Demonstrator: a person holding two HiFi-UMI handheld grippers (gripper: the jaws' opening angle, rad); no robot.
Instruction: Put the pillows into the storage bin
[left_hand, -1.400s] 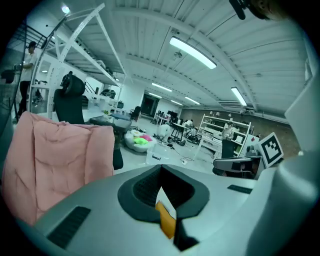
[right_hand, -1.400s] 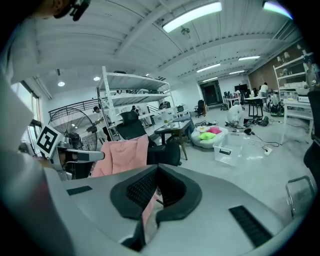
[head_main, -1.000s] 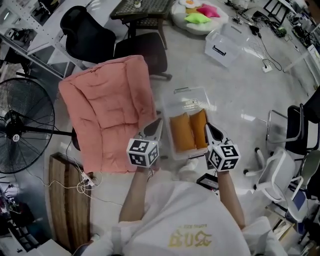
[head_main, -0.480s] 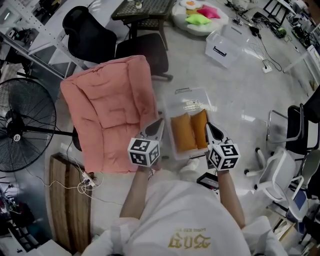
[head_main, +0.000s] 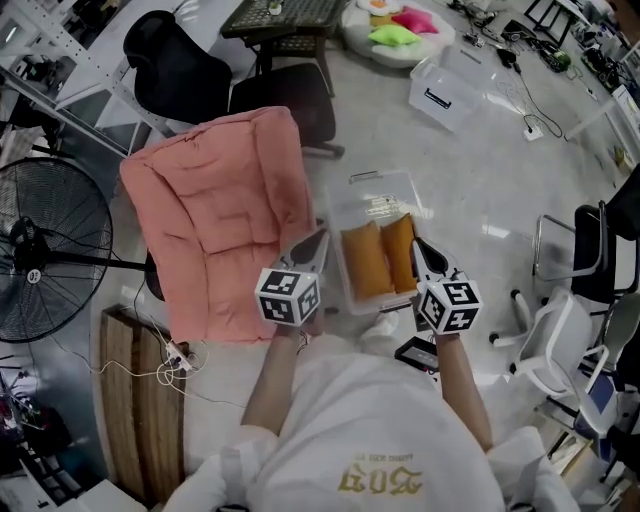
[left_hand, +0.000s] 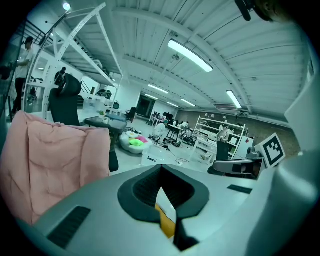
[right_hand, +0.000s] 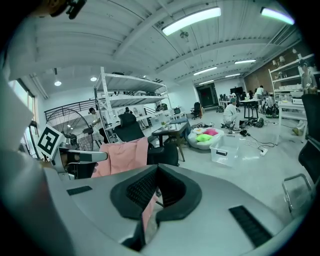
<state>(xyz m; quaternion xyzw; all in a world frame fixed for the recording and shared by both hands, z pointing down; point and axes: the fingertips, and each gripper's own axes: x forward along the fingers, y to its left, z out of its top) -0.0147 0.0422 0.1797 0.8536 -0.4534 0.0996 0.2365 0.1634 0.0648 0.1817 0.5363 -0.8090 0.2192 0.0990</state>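
Left tool (head_main: 316, 243) clenched shut, nothing in it. Right tool (head_main: 420, 250) clenched shut too, empty. Left arm (head_main: 273, 385) and right arm (head_main: 457, 385) reach out from body, side by side. Both tools tip bit down, well apart. Clear storage bin (head_main: 372, 186) sits on floor (head_main: 480, 190) between two tools, near tips. Two orange pillows (head_main: 378, 262) lie side by side inside bin. Big pink cushion (head_main: 215, 215) just left of left tool.

Head view looks down; gripper views share the pink cushion (head_main: 215, 210).
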